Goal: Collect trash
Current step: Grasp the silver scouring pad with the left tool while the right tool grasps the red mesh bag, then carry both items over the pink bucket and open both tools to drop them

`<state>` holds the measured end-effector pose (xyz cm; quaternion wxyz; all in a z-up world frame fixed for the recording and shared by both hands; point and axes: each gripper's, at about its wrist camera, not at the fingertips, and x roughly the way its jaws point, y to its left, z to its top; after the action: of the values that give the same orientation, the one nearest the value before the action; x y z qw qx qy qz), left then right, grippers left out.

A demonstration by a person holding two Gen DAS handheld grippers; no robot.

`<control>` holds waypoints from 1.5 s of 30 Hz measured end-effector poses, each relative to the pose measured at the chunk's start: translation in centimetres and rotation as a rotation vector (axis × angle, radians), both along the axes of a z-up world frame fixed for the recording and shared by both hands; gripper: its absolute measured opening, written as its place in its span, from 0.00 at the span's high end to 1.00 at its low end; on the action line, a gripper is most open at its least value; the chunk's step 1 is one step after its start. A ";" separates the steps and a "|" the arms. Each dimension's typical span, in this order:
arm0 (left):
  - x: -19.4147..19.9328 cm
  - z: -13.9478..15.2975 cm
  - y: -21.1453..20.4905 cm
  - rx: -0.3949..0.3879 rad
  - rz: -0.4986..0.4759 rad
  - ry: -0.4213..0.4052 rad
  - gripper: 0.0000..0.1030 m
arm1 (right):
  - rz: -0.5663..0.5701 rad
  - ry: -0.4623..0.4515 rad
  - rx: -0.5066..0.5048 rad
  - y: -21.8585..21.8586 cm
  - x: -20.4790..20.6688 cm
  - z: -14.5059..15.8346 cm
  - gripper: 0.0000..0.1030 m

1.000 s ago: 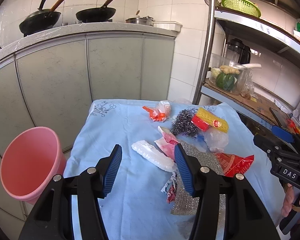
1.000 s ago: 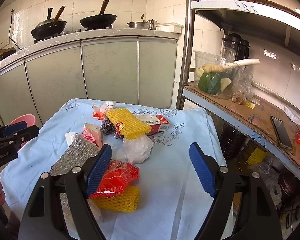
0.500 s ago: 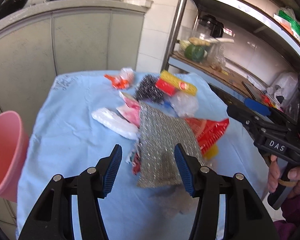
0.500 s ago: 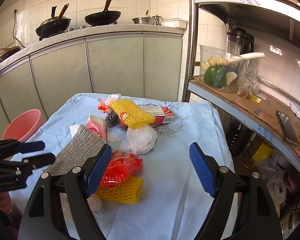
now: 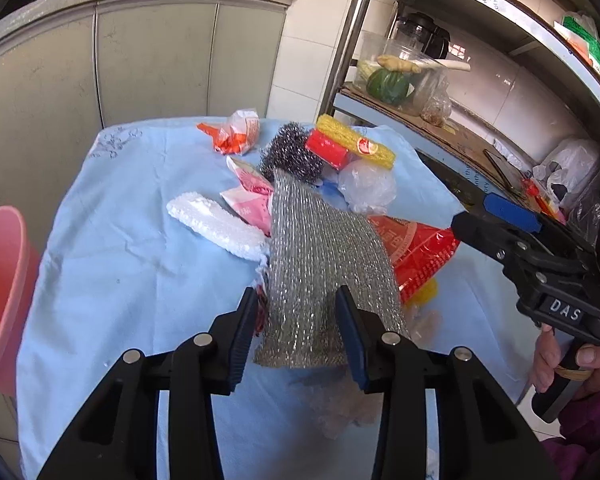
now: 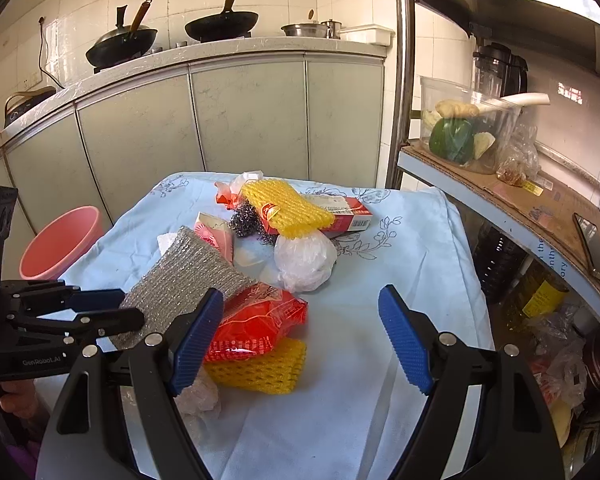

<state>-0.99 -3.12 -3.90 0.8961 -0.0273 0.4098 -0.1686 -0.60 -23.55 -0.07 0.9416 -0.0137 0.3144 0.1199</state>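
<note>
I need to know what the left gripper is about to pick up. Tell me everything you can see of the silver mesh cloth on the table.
The silver mesh cloth is a glittery, metallic knitted scouring sheet, limp and rumpled. It lies flat on the blue tablecloth, draped over the red wrapper and pink packet, its far tip reaching the steel wool ball. Its near edge sits between the closing fingers of the left gripper; whether the pads already press it is unclear.

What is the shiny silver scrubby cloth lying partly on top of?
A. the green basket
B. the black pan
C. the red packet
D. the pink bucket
C: the silver scrubby cloth overlaps the edge of the red packet on the blue tablecloth; the pink bucket stands apart, off the table.
</note>
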 end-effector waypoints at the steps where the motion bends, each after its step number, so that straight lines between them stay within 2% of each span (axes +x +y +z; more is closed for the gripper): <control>1: 0.2 0.2 -0.1 0.012 -0.002 -0.008 0.59 | 0.003 0.001 0.000 0.1 0.0 -0.1 0.22; 5: 1.7 0.9 -0.2 0.023 -0.007 -0.013 0.57 | 0.015 0.003 -0.003 0.3 -0.1 -0.1 0.22; 13: 5.4 -0.1 -0.1 -0.064 -0.020 0.078 0.57 | 0.059 0.025 0.014 0.6 0.1 -0.5 0.22; 14: 5.7 -0.3 -0.2 -0.076 -0.024 0.087 0.60 | 0.066 0.030 0.015 0.7 0.1 -0.6 0.22; 16: 5.8 -0.4 -0.2 -0.096 -0.025 0.090 0.80 | 0.077 0.041 0.017 0.8 0.2 -0.8 0.25; 21: 5.5 0.1 0.3 -0.128 -0.014 0.069 0.92 | 0.083 0.094 0.054 0.7 0.9 -1.8 0.28; 27: 4.3 1.7 0.8 -0.171 -0.021 0.029 0.93 | 0.075 0.176 0.180 -0.3 2.5 -2.4 0.42; 29: 3.9 2.3 1.0 -0.178 -0.026 0.014 0.93 | 0.080 0.193 0.212 -0.3 3.0 -2.5 0.53; 31: 3.5 2.9 1.3 -0.186 -0.020 -0.001 0.93 | 0.080 0.214 0.212 0.0 3.4 -2.6 0.69; 32: 3.3 3.3 1.5 -0.190 -0.016 -0.008 0.93 | 0.082 0.216 0.209 0.2 3.3 -2.6 0.74; 36: 2.1 5.1 2.9 -0.196 0.012 -0.061 0.93 | 0.099 0.164 0.164 0.9 2.4 -1.3 0.78; 38: 1.6 6.1 3.8 -0.198 0.035 -0.090 0.94 | 0.110 0.134 0.163 1.2 2.0 -0.2 0.84; 45: -0.8 10.1 7.9 -0.178 0.142 -0.220 0.93 | 0.168 0.006 0.129 3.4 1.0 4.4 0.86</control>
<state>-1.80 4.74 6.15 0.9393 -0.1166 0.2896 -0.1426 0.43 -20.13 4.29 0.9263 0.0209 0.3064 0.2184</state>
